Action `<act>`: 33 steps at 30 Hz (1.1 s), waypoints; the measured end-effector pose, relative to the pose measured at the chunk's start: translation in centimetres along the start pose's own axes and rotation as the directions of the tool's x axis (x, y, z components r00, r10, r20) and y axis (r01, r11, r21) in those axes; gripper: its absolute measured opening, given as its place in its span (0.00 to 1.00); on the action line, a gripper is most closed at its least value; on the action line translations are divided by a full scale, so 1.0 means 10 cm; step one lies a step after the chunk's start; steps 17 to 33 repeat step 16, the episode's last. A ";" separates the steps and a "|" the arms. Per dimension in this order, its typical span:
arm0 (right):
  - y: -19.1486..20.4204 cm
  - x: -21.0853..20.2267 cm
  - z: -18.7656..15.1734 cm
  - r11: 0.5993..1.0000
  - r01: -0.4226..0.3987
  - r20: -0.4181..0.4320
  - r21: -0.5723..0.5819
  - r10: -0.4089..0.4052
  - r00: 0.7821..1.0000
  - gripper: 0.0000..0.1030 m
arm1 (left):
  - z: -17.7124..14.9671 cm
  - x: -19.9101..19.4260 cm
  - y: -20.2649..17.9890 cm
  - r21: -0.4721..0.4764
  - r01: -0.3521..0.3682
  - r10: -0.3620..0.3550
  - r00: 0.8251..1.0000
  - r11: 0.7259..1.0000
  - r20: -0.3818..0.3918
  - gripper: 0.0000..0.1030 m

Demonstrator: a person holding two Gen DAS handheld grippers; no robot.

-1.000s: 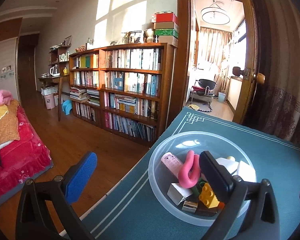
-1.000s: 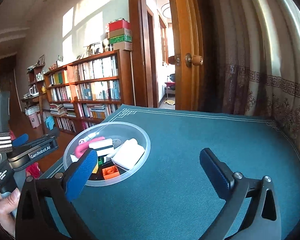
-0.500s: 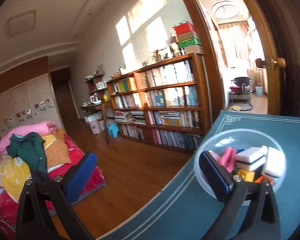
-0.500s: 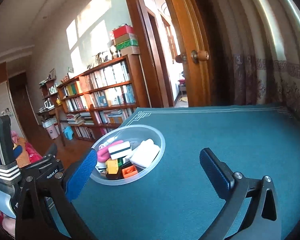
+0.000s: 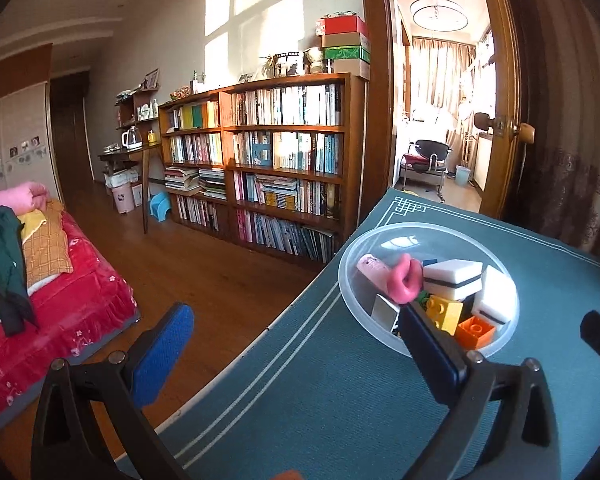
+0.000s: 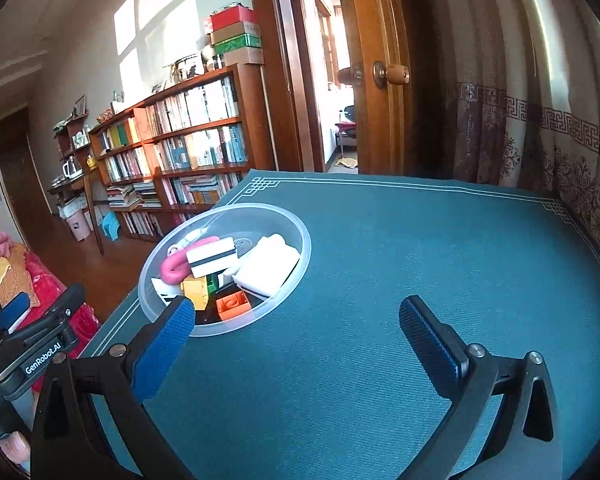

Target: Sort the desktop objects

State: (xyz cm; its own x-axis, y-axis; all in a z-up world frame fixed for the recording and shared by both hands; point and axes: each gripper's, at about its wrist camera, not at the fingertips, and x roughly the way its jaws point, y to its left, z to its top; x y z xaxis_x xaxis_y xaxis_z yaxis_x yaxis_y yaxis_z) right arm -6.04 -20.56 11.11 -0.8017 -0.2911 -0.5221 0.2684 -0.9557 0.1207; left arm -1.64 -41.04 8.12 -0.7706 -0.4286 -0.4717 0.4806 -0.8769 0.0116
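A clear plastic bowl (image 5: 348,280) (image 6: 304,256) stands near the left corner of the green table. It holds a pink curved piece (image 5: 404,280) (image 6: 172,270), a white block with a black stripe (image 5: 454,278) (image 6: 210,258), a white box (image 6: 266,268), a yellow brick (image 5: 444,312) (image 6: 196,288) and an orange brick (image 5: 474,330) (image 6: 232,304). My left gripper (image 5: 296,352) is open at the table's left edge, its right finger just in front of the bowl. My right gripper (image 6: 296,344) is open above bare cloth, to the right of the bowl. Both are empty.
The green table cloth (image 6: 420,248) has a white border line. A bookshelf (image 5: 276,160) stands behind the table, beside an open wooden door (image 6: 380,72). A curtain (image 6: 540,100) hangs at the right. A red bed (image 5: 40,300) lies left, below the table edge.
The left wrist view has swung back right and down, so the bowl sits nearer the frame's middle. The right gripper has dropped slightly and come closer to the bowl. Both stay open.
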 end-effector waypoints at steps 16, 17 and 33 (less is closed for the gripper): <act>0.37 0.11 -0.04 0.977 -0.205 -0.045 -0.061 0.202 0.978 1.00 | -0.09 0.17 0.06 0.016 0.000 0.001 0.999 1.000 -0.053 1.00; 0.37 0.11 -0.04 0.977 -0.205 -0.045 -0.061 0.202 0.978 1.00 | -0.09 0.17 0.06 0.016 0.000 0.001 0.999 1.000 -0.053 1.00; 0.37 0.11 -0.04 0.977 -0.205 -0.045 -0.061 0.202 0.978 1.00 | -0.09 0.17 0.06 0.016 0.000 0.001 0.999 1.000 -0.053 1.00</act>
